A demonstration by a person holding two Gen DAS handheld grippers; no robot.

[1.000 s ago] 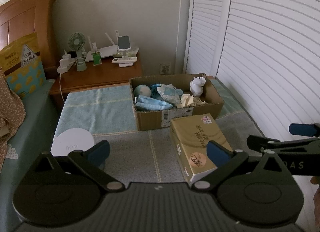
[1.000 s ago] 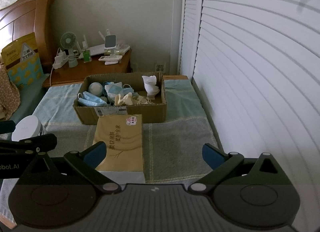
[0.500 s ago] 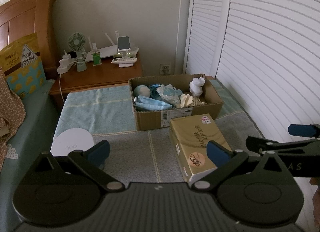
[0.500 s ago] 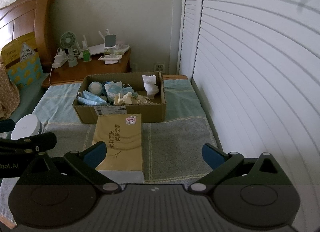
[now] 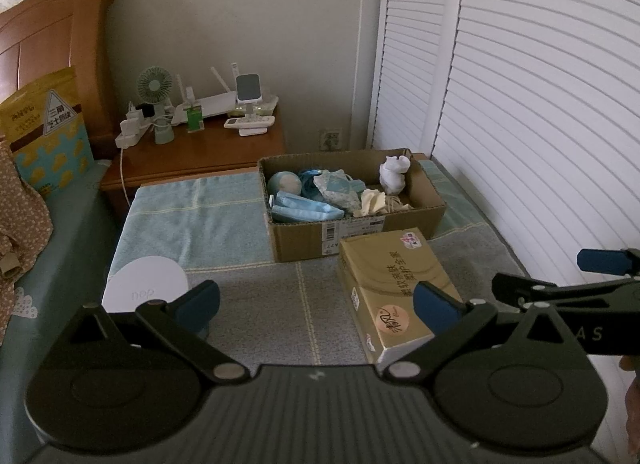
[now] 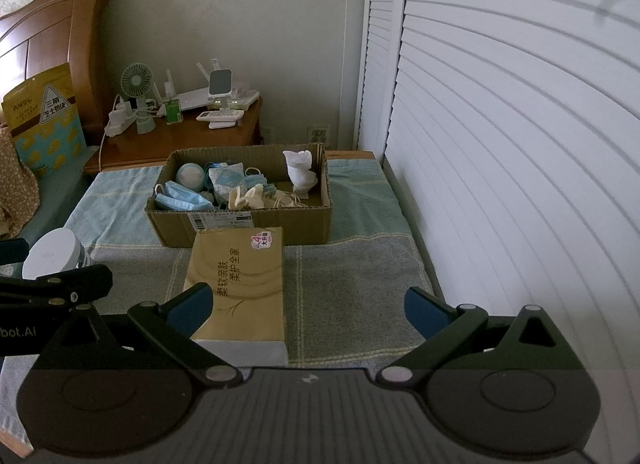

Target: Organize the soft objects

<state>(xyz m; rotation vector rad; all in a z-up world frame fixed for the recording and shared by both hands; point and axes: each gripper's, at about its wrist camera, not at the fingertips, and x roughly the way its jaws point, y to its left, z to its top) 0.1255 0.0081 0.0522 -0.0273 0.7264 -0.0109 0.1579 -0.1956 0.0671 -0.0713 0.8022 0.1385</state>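
Nearest the cameras, the left gripper (image 5: 316, 304) and right gripper (image 6: 306, 306) hang wide open and empty above the towel's (image 6: 360, 284) near edge. Between them lies the tissue pack (image 6: 244, 276), touching the cardboard box (image 6: 256, 224) of masks (image 6: 180, 198) beyond.

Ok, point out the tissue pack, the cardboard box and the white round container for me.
tissue pack (image 6: 244, 272), right wrist view, top face.
cardboard box (image 6: 280, 226), right wrist view, front wall.
white round container (image 5: 147, 289), left wrist view, lid.
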